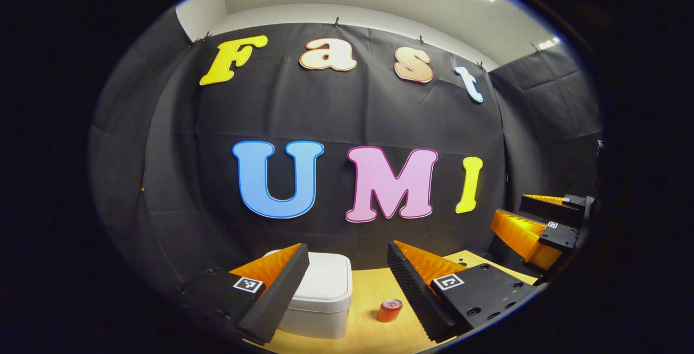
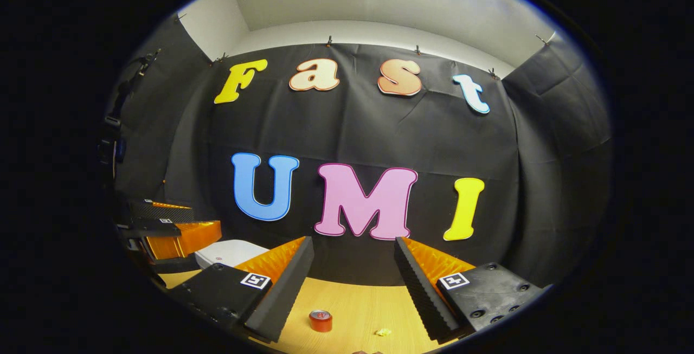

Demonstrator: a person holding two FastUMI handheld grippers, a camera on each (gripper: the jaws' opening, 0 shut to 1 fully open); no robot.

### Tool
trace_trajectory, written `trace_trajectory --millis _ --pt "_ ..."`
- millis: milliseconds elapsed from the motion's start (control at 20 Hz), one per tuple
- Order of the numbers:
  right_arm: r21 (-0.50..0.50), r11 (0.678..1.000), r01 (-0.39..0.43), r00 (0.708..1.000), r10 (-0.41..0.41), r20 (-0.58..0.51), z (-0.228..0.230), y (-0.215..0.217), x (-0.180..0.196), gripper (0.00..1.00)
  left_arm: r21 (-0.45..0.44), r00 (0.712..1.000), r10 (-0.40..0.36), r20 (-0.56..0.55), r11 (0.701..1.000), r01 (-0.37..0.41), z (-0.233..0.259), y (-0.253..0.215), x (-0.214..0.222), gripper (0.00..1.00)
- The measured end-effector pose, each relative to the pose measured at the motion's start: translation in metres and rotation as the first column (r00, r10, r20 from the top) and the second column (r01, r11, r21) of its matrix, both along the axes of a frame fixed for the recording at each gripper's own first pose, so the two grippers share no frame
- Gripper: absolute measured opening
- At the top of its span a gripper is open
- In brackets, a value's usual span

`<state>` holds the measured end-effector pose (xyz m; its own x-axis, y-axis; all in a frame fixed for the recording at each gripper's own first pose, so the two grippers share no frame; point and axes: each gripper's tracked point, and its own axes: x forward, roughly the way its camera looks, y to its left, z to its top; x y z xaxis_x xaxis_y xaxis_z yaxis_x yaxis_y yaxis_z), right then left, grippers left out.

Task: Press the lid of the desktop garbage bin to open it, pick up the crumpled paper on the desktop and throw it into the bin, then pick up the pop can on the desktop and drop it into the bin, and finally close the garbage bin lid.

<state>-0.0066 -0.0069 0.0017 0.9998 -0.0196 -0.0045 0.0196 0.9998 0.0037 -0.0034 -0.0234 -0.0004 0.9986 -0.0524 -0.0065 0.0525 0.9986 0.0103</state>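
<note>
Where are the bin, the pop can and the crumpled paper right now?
garbage bin (image 1: 325,281), left gripper view, on its closed white lid.
pop can (image 2: 320,320), right gripper view, on its side wall.
crumpled paper (image 2: 383,332), right gripper view, on the small yellowish wad.

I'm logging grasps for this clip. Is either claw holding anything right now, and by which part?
Nothing is held. The left claw and right claw both stand open and empty above the table.

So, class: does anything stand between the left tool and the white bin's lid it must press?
Nothing visible does. The left tool is open, and the white plastic bin with its closed lid sits just beyond it; the red can stands aside.
</note>
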Motion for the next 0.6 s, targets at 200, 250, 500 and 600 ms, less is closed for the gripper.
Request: trace_trajectory --millis 200,250,500,600 --pt "0.002 1.000 0.008 1.000 -0.008 -0.003 0.002 -0.004 -0.002 0.96 -0.002 1.000 -0.005 -0.004 1.000 0.005 -0.001 -0.002 0.000 0.98" --pt "0.002 1.000 0.010 1.000 -0.010 -0.003 0.002 -0.005 -0.003 0.96 -0.001 1.000 -0.006 -0.005 1.000 0.006 0.000 -0.002 0.001 0.98" --pt "0.014 0.999 0.030 0.999 -0.030 -0.013 0.000 -0.014 -0.004 0.96 0.016 1.000 -0.005 -0.002 1.000 0.005 0.002 -0.001 0.007 0.98" --pt "0.008 0.999 0.034 0.999 -0.034 -0.014 0.000 -0.017 -0.004 0.96 0.020 1.000 0.014 -0.014 1.000 -0.014 -0.002 0.005 0.011 0.98"
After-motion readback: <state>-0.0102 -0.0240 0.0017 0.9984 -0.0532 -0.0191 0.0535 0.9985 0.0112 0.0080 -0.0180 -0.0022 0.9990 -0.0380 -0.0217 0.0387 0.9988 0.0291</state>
